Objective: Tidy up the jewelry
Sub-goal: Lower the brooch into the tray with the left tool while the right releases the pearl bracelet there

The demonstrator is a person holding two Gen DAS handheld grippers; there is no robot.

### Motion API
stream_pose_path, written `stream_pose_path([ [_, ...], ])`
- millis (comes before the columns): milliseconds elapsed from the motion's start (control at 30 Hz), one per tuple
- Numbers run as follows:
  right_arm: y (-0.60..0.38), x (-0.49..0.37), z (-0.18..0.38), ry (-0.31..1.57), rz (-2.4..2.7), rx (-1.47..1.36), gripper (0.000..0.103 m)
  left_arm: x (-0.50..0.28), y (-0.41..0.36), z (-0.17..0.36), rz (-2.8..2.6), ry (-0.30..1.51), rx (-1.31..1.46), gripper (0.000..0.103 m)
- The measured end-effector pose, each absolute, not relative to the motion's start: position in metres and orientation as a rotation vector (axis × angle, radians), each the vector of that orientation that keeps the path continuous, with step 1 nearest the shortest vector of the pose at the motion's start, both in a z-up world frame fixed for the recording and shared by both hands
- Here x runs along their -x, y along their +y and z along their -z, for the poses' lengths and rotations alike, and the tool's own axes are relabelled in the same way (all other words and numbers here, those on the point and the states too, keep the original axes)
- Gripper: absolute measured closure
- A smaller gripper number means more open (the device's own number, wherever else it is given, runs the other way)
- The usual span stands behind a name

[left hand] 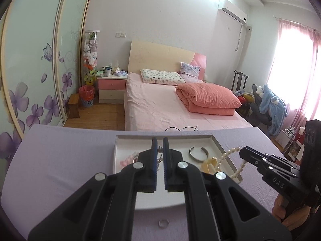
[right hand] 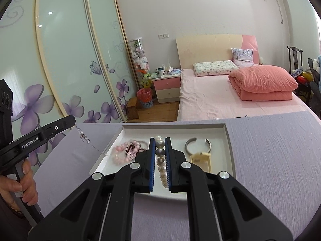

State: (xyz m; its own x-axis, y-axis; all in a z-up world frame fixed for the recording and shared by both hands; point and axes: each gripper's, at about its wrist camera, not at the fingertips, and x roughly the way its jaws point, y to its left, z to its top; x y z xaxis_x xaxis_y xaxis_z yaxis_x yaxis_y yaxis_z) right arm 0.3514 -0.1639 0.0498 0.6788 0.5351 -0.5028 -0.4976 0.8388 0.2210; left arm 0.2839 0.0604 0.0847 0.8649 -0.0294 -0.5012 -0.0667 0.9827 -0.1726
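A white tray [right hand: 227,140] lies on the purple table. In it lie pink bead bracelets [right hand: 126,150], a silver cuff [right hand: 197,145] and a cream clip [right hand: 202,157]. My right gripper [right hand: 160,140] is shut on a pearl necklace [right hand: 161,160] held over the tray; the strand also shows in the left wrist view [left hand: 226,156]. My left gripper [left hand: 159,140] is shut on a thin silver dangle chain [right hand: 84,137] that hangs by the tray's left edge. A small ring [left hand: 163,224] lies on the table below my left gripper.
The table's far edge [right hand: 260,115] faces a pink bed [right hand: 220,98]. A wardrobe with flower doors [right hand: 70,70] stands left. A black cable [left hand: 180,129] lies beyond the tray.
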Motion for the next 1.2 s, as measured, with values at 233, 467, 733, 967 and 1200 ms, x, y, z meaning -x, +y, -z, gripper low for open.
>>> stream_pose_path([
  [233,-0.15,-0.38,-0.03,0.622,-0.586,-0.062,0.093,-0.318,0.062,-0.068,-0.036,0.561,0.181,0.098],
  [467,-0.135,-0.398,-0.012,0.657,-0.579,-0.04,0.093,-0.341,0.066,-0.048,-0.054,0.595,0.179,0.098],
  [733,-0.132,-0.412,0.002,0.705,-0.56,-0.049,0.092,-0.355,0.072,-0.035,-0.052,0.611,0.181,0.098],
  [967,-0.144,-0.409,0.001,0.698,-0.534,-0.055,0.07,-0.359,0.07,-0.027,-0.04,0.623,0.183,0.098],
  [1200,-0.151,-0.408,0.001,0.691,-0.525,-0.063,0.07,-0.361,0.07,-0.023,-0.039,0.63,0.188,0.098],
])
